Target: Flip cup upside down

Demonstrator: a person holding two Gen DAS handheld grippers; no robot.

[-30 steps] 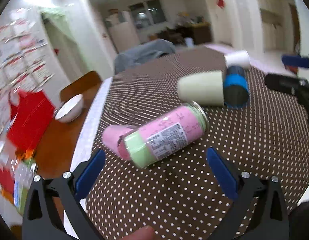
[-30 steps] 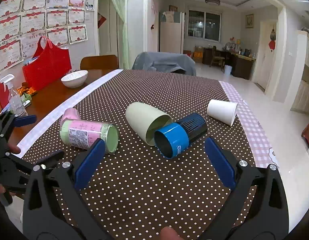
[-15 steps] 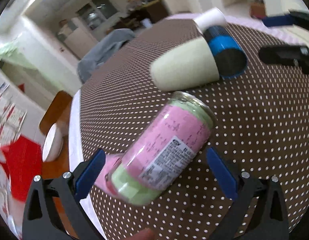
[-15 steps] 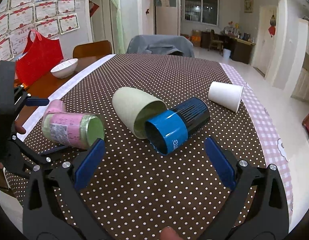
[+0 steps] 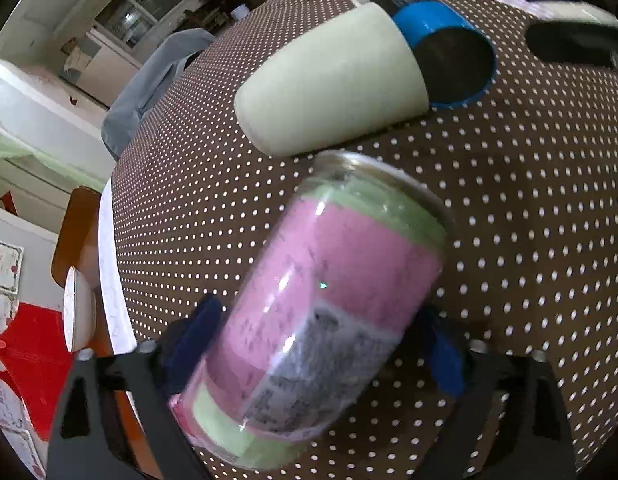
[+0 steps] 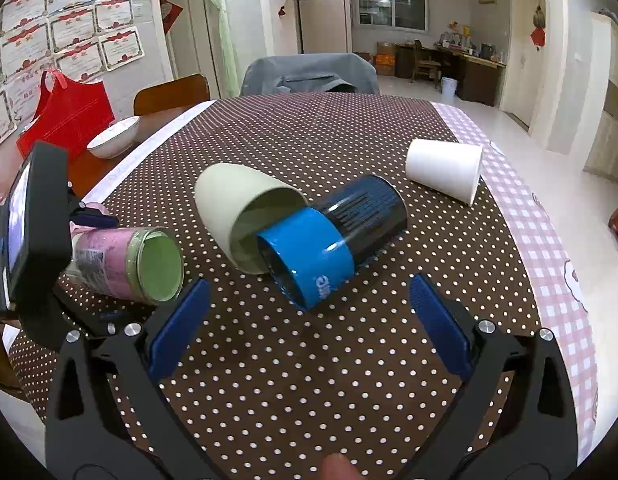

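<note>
A pink-and-green labelled glass cup [image 5: 321, 304] lies on its side on the dotted tablecloth, its open mouth facing the right wrist camera [image 6: 157, 264]. My left gripper [image 5: 321, 344] has a finger on each side of it; the pads look close to the glass, and contact is blurred. A pale green cup [image 6: 245, 212], a blue-and-black cup [image 6: 333, 240] and a white paper cup [image 6: 443, 168] also lie on their sides. My right gripper [image 6: 309, 320] is open and empty, just in front of the blue cup.
A white bowl [image 6: 113, 142] and a red bag [image 6: 69, 116] sit on the bare wooden part at the left. A grey-covered chair [image 6: 309, 76] stands at the far end. The table's right edge has a pink checked border [image 6: 549, 260].
My left gripper has advanced onto the pink-and-green cup, which now fills its view between the fingers. My right gripper has moved slightly closer to the blue cup.
</note>
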